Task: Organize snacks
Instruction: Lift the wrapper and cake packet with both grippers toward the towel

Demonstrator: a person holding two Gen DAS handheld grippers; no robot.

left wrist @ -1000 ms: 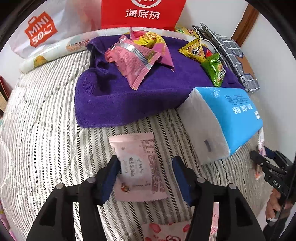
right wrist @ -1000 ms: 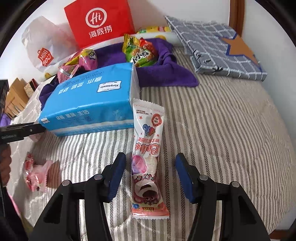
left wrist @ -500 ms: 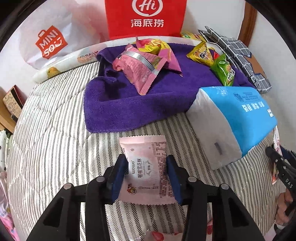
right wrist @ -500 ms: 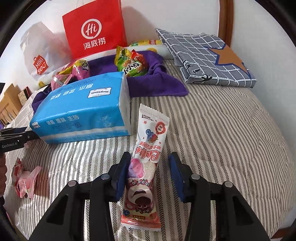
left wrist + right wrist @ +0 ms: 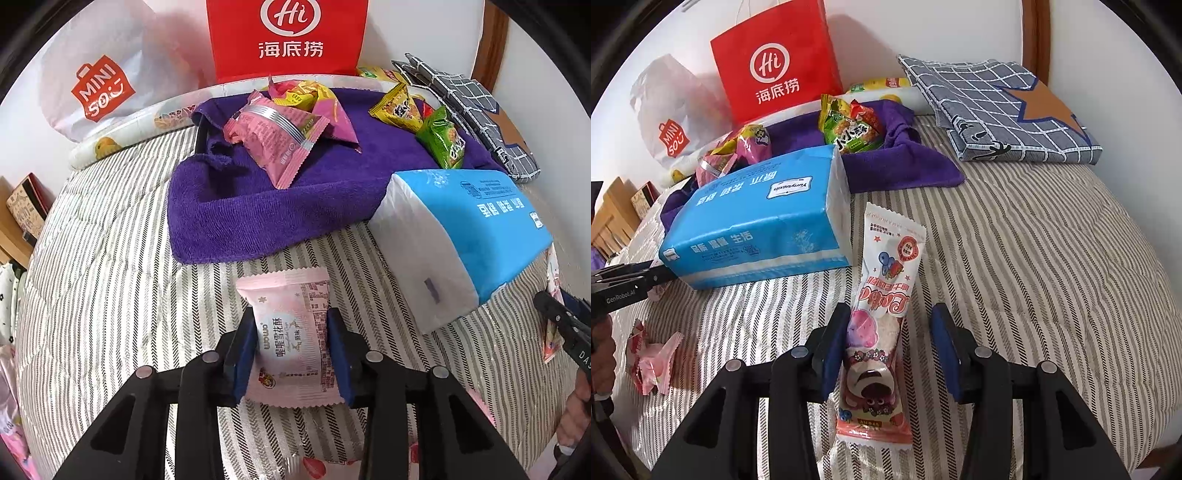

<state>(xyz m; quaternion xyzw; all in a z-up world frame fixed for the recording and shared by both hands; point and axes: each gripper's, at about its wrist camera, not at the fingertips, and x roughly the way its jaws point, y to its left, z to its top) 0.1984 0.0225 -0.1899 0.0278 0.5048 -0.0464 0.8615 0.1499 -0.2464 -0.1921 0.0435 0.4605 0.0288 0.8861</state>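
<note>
My left gripper [image 5: 291, 332] is shut on a pale pink snack packet [image 5: 290, 328], both pads pressed on its sides, over the striped bedcover. My right gripper [image 5: 890, 332] straddles a long pink Lotso snack bar [image 5: 882, 314]; the left pad touches it, the right pad stands apart, so the jaws are open. A purple towel [image 5: 258, 210] farther back carries several snack bags: a pink one [image 5: 277, 140], a yellow one [image 5: 397, 109] and a green one [image 5: 443, 138]. The towel also shows in the right wrist view [image 5: 905, 162].
A blue tissue pack [image 5: 469, 229] lies between the grippers, also in the right wrist view [image 5: 757, 218]. A red paper bag [image 5: 775, 62] and white Miniso bag [image 5: 99, 88] stand at the wall. Folded checked cloth [image 5: 1004, 110] lies back right. Small pink wrappers [image 5: 653, 362] lie left.
My left gripper closed on the pink packet and lifted it slightly. My right gripper narrowed around the Lotso bar, which tilted, its top leaning right.
</note>
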